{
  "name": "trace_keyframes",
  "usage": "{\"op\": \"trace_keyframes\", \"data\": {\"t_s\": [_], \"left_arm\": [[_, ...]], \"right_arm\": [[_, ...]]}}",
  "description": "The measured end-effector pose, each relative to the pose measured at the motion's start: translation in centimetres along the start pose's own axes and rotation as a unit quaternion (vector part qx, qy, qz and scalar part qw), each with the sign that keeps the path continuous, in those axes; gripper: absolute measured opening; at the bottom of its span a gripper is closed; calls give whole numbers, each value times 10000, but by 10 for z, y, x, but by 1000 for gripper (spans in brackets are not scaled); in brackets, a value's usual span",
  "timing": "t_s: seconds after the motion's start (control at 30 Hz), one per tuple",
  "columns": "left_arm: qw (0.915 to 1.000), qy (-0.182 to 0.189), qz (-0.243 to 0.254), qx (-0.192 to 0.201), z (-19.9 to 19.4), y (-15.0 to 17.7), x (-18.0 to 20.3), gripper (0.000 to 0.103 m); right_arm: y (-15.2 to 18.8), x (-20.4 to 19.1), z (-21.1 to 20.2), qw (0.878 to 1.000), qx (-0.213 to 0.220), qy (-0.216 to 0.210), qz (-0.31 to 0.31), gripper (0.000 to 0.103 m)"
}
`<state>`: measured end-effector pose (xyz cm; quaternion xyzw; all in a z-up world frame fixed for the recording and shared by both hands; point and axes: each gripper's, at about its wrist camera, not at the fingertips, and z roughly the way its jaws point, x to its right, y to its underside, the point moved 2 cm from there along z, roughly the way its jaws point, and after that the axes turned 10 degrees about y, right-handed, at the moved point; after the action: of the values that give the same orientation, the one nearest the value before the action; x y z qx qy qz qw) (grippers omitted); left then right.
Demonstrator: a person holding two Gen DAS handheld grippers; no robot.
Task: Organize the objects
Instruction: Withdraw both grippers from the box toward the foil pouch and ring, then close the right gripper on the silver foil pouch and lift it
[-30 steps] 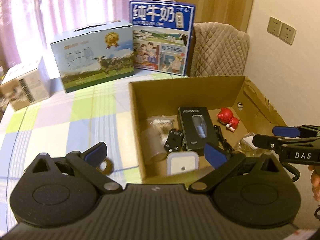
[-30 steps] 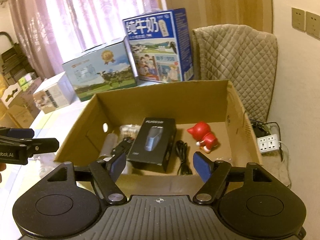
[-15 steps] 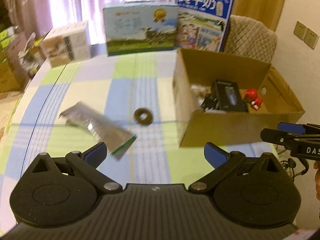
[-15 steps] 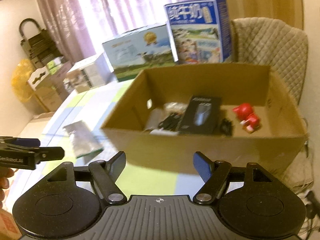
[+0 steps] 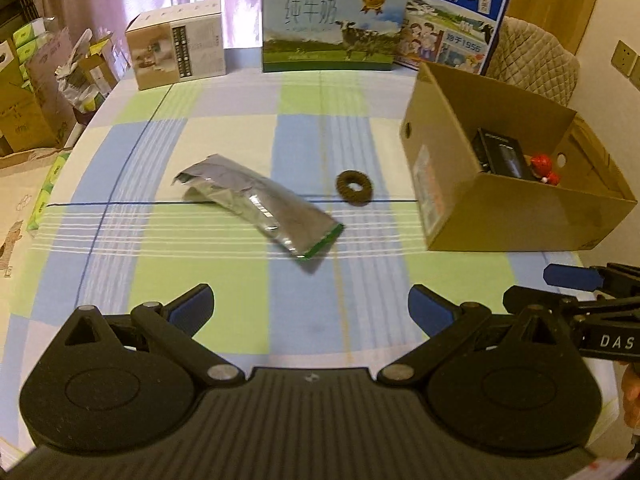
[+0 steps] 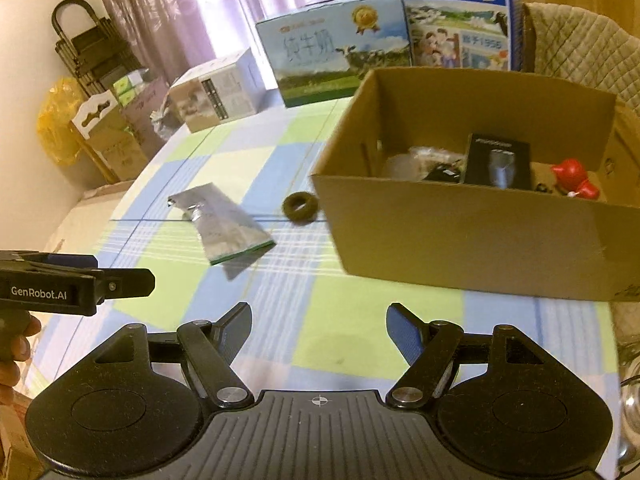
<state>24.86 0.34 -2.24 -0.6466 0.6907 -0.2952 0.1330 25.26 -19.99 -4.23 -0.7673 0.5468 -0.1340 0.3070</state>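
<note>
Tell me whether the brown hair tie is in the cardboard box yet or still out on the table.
Out. The brown hair tie lies flat on the checked tablecloth, left of the cardboard box, beside the silver pouch.

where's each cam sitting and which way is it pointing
Left wrist: rides the left gripper, looking across the checked table at the silver pouch; the right gripper shows at right.
Right wrist: rides the right gripper, facing the cardboard box; the left gripper and a hand show at left.
Shared: pouch, brown ring, box, milk cartons.
</note>
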Motion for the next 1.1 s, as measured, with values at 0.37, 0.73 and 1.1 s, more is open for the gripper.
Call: {"op": "trace_keyframes", "data": {"t_s": [0.37, 0.73, 1.1], "left_arm": [[9995, -177, -252, -51, -4, 0, -79, 102], [9980, -347, -487, -189, 14, -10, -151, 102], [9963, -413, -684, -326, 42, -22, -198, 102]], "right_arm": [[-7, -74, 34, 9990, 37, 30, -440, 72], [-34, -129, 93, 9941, 208, 69, -1058, 72], [-61, -154, 164, 9860, 62, 15, -1669, 72]]}}
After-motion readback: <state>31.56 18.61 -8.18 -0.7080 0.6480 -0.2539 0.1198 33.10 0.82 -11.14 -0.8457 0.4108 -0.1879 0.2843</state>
